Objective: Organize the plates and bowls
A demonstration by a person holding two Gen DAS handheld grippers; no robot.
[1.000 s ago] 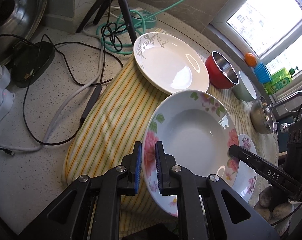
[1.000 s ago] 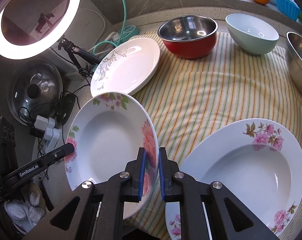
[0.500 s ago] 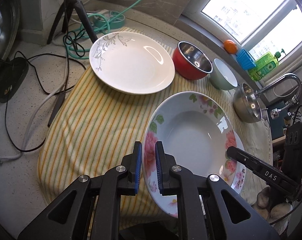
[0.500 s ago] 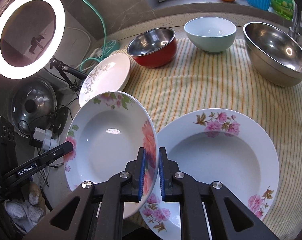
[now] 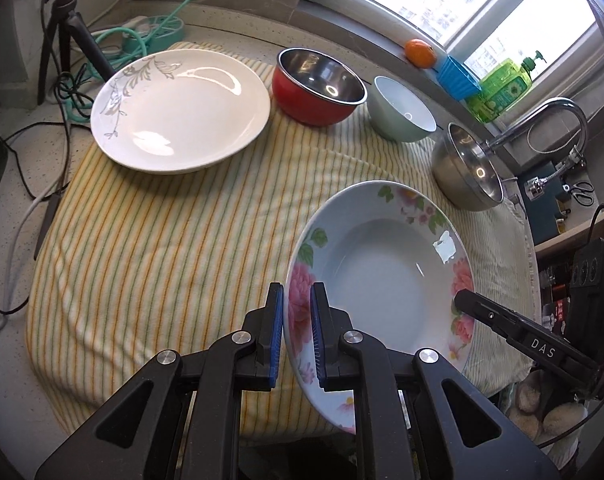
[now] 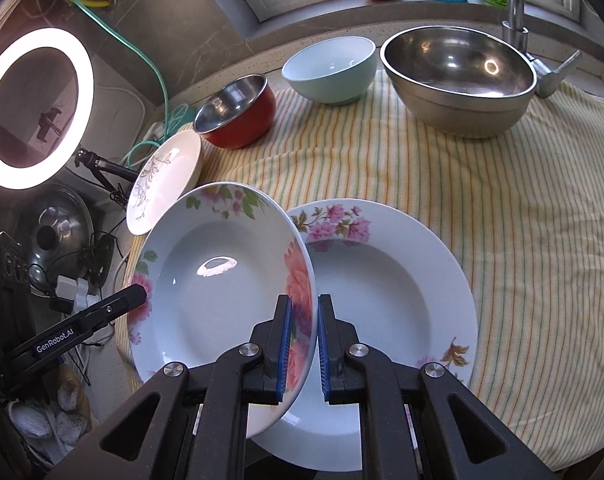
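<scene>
Both tongs, left [image 5: 296, 334] and right [image 6: 302, 346], were clamped on opposite rims of the rose-patterned deep plate [image 6: 222, 284], held tilted above the larger pink-flowered white plate [image 6: 385, 292] at the desk's near edge. Stacking was in hand; next, level, lower and release.

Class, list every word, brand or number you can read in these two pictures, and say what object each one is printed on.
"DAS": white letters on the black finger of the right tool, seen from the left camera.
"GenRobot.AI": white letters on the black finger of the left tool, seen from the right camera.
Label on the green soap bottle: too small and blurred to read.
The plates and bowls carry only flower patterns, no text.
</scene>
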